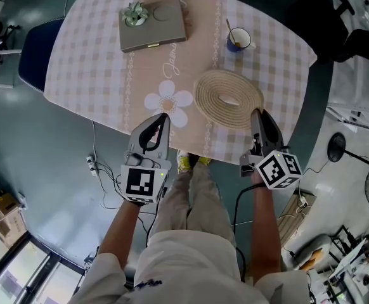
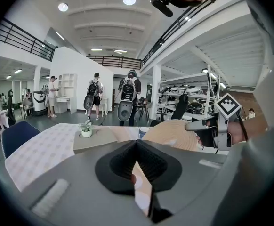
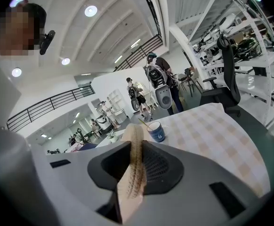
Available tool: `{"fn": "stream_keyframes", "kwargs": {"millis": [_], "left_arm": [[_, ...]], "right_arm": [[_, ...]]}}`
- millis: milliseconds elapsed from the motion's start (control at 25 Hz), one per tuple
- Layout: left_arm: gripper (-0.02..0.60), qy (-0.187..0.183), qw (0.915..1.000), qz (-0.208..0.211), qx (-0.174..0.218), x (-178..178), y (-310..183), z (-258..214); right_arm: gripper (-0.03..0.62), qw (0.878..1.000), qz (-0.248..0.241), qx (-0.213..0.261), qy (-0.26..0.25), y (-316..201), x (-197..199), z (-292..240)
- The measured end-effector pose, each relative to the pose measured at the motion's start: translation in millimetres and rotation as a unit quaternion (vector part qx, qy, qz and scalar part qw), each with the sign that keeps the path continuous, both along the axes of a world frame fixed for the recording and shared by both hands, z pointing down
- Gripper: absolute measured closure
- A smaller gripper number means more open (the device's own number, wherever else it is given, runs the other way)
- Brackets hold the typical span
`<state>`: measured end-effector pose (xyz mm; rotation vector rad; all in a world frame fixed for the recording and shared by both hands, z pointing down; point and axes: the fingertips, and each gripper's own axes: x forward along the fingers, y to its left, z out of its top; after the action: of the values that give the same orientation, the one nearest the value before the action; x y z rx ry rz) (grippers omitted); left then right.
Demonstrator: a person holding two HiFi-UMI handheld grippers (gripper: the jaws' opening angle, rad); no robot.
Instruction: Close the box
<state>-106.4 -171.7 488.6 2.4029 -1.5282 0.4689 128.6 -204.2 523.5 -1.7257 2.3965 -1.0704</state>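
A flat grey box lies with its lid down at the far left of the checked table, and a small potted plant stands on it. It also shows in the left gripper view as the box. My left gripper hovers at the table's near edge over a flower print, shut and empty. My right gripper is shut, its tip at the near right rim of a round woven mat. A strip of that mat shows in the slit of the right gripper. I cannot tell whether they touch.
A blue cup with a spoon stands beyond the mat. A dark blue chair sits at the table's left side. Cables lie on the floor below the near edge. People with backpacks stand far off.
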Motion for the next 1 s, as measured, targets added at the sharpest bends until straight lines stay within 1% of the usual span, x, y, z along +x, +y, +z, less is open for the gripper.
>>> {"fn": "stream_keyframes", "kwargs": {"millis": [200,400,560,760,1000], "left_arm": [[0.580,-0.001,1.0000,0.001,-0.006,2,-3,7],[0.580,0.010,0.9999,-0.002,-0.009,9,-6,10],[0.580,0.006,0.9998,0.004,-0.017,11,-5,17],[0.580,0.011,0.9998,0.001,-0.017,12,-8,17],[0.580,0.010,0.9995,0.012,-0.028,19,-5,26]], "right_arm": [[0.519,1.000,0.001,-0.006,-0.004,-5,0,9],[0.519,1.000,0.000,-0.015,-0.007,-8,-1,18],[0.519,1.000,0.000,-0.020,-0.007,-9,-1,25],[0.519,1.000,0.002,-0.025,-0.009,-11,-1,33],[0.519,0.999,0.010,-0.032,-0.012,-13,3,42]]}}
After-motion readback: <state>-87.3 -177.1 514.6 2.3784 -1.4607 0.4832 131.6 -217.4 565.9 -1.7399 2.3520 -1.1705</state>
